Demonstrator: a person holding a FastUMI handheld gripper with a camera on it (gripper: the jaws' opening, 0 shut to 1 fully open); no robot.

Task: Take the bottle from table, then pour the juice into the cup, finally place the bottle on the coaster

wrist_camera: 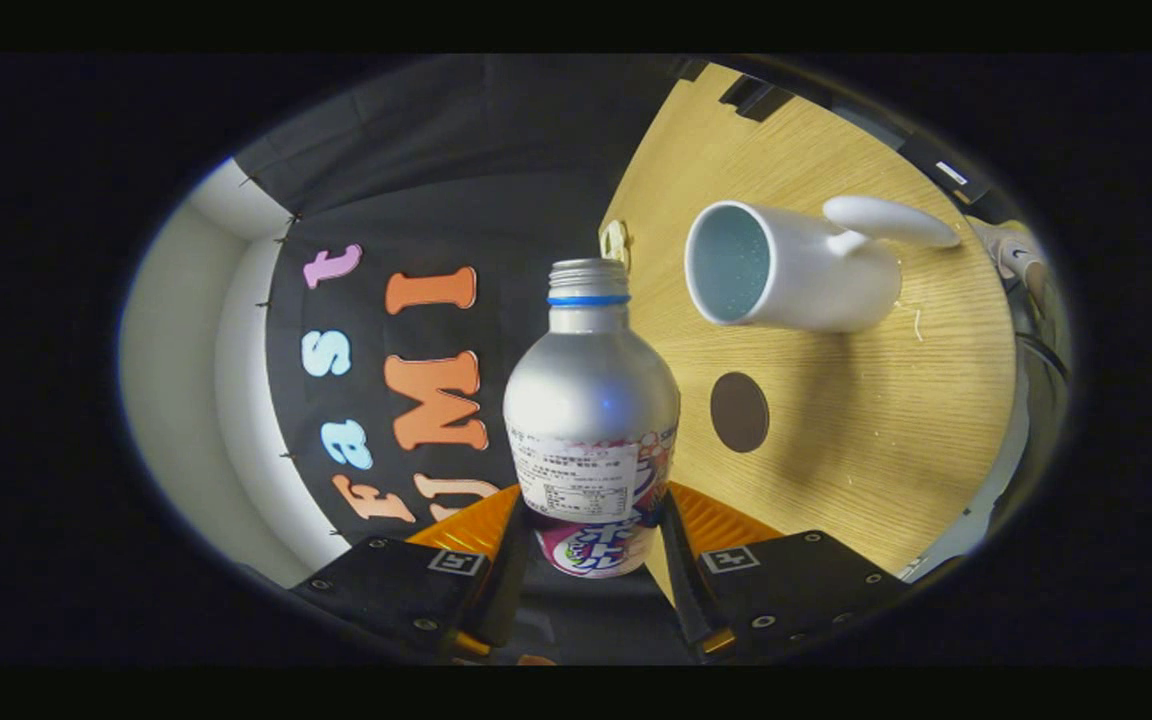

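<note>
Both gripper [591, 545] fingers on bottle [591, 400].

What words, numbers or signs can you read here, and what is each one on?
No text reads clearly.
Label on the silver bottle: fine print, too small and blurred to read.
Lower band of the bottle: large coloured characters, partly hidden by the gripper, whose fingers are shut on the bottle; not legible.
Square markers on the gripper: patterns, no words.
White cup and brown coaster: no text.
</note>
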